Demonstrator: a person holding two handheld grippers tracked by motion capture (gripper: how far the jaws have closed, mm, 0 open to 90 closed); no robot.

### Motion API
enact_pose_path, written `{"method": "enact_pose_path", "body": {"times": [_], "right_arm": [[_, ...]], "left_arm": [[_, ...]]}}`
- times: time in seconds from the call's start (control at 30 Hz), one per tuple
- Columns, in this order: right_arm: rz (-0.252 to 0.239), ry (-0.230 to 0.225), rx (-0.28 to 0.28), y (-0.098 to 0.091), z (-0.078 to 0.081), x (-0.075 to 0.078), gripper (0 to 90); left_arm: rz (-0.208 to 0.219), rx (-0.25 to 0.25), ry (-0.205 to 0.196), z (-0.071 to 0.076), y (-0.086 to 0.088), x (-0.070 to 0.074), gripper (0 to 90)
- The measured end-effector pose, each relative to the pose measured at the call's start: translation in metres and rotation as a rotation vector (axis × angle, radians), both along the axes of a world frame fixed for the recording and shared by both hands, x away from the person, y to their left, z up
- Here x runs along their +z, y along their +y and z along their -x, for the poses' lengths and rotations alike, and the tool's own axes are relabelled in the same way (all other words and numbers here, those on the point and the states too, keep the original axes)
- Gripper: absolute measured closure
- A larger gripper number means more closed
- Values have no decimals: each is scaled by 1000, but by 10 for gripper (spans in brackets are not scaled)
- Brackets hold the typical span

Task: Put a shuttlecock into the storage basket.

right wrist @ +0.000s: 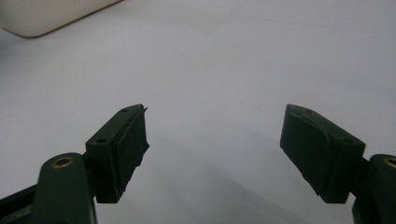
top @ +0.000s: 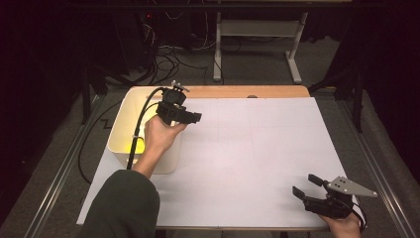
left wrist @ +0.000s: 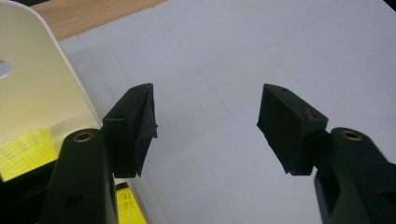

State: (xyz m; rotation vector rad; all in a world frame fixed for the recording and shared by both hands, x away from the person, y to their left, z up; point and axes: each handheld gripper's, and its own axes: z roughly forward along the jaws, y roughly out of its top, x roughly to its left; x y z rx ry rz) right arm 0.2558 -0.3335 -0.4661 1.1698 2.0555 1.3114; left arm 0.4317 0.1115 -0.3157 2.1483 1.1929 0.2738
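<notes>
At the left rim of the surface [top: 257,148], yellow item [top: 136,145] down inside the cream bin [top: 119,124], just below and behind the left fingers [left wrist: 140,126]: spread wide, empty. Right fingers [right wrist: 128,144] equally parted, empty, well apart.

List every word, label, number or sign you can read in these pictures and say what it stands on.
No text can be read.
Yellow item inside the cream bin: rows of dark print, too blurred to read.
Left gripper, open over the white sheet: no markings legible.
Right gripper, open: no markings legible.
</notes>
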Motion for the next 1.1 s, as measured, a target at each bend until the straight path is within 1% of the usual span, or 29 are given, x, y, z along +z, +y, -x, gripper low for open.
{"method": "enact_pose_path", "body": {"times": [0.2,0.4,0.53,0.63,0.8,0.97,1.1], "right_arm": [[-1,-1,-1,0,0,0,233],[-1,-1,0,0,0,0,233],[-2,0,0,0,0,0,233],[-2,-1,0,0,1,0,233],[-3,-1,0,0,1,0,233],[-1,-1,1,0,0,0,233],[-1,-1,1,0,0,0,233]], "left_arm": [[-3,0,-10,2,-7,-2,377],[-1,-12,-8,3,-14,-3,377],[-11,-24,-7,3,-19,-5,376],[-13,-16,-13,4,-20,-6,370],[-19,-28,-13,6,-24,-6,366],[-28,-44,-5,8,-29,-9,366],[-36,-48,0,9,-33,-12,365]]}}
